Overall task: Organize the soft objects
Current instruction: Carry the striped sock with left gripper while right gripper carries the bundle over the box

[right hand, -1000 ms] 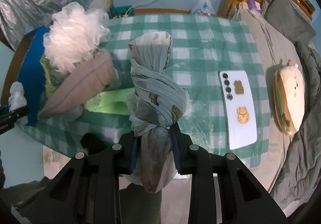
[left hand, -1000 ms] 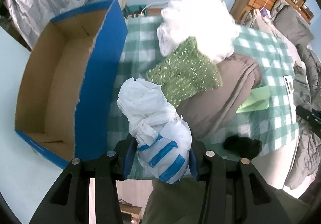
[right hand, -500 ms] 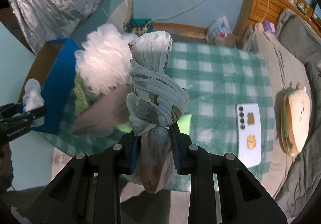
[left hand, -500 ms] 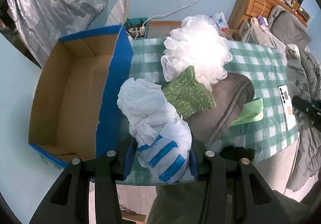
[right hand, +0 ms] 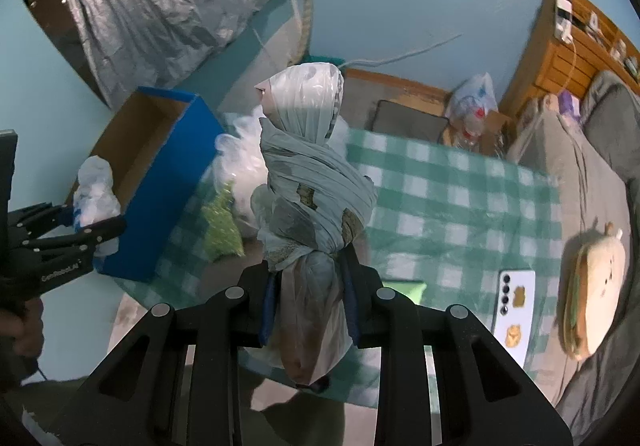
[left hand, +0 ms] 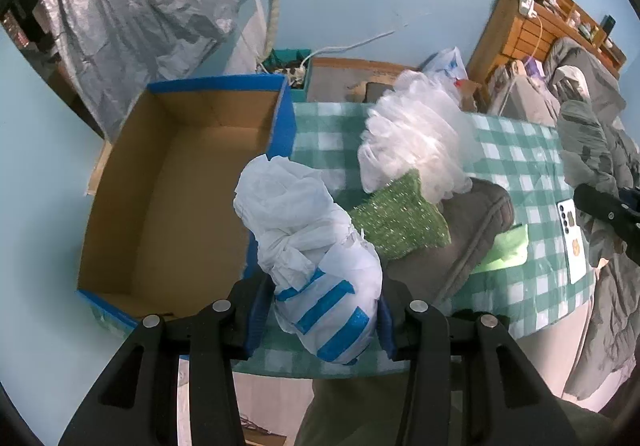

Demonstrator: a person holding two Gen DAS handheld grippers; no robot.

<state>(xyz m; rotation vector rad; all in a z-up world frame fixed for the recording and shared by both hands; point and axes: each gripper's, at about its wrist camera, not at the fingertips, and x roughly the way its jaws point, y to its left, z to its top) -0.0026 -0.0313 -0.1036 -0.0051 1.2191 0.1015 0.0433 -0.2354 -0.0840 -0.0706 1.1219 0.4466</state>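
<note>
Bundles: two knotted plastic-bag bundles are held above a low bench (left hand: 516, 162) with a green checked cover, one in each pair of tongs.
Left tongs (left hand: 326, 320): clamped on the white bag with blue stripes (left hand: 320, 270), gripped at its fat lower end, the crumpled top standing free beside the box's blue wall.
Right tongs (right hand: 308, 296): clamped on the grey-green bag (right hand: 308, 182), pinched at the narrow waist just under its knot, the wrapped head rising clear above.
Box: an open cardboard box with blue sides (left hand: 168, 202) sits at the left end of the bench, its brown inside showing nothing in it.
Pile on the bench: a white mesh puff (left hand: 416, 142), a green glittery cloth (left hand: 400, 222) and a brown-grey cushion (left hand: 468, 230) lie touching one another just beside the box; a light green flat piece (left hand: 506, 250) peeks from under the cushion.
Also seen: a phone (right hand: 514, 314) lies on the bench's right end; a sandwich-shaped plush (right hand: 592, 286) rests on the grey bedding beyond.
Handling, as judged: both bundles look light, squashy and slick, likely to slide through smooth pads if pinched on loose film. The knot or tight waist gives the surest hold; the puff should be taken deep into its bulk, the cushion at its seamed edge.
</note>
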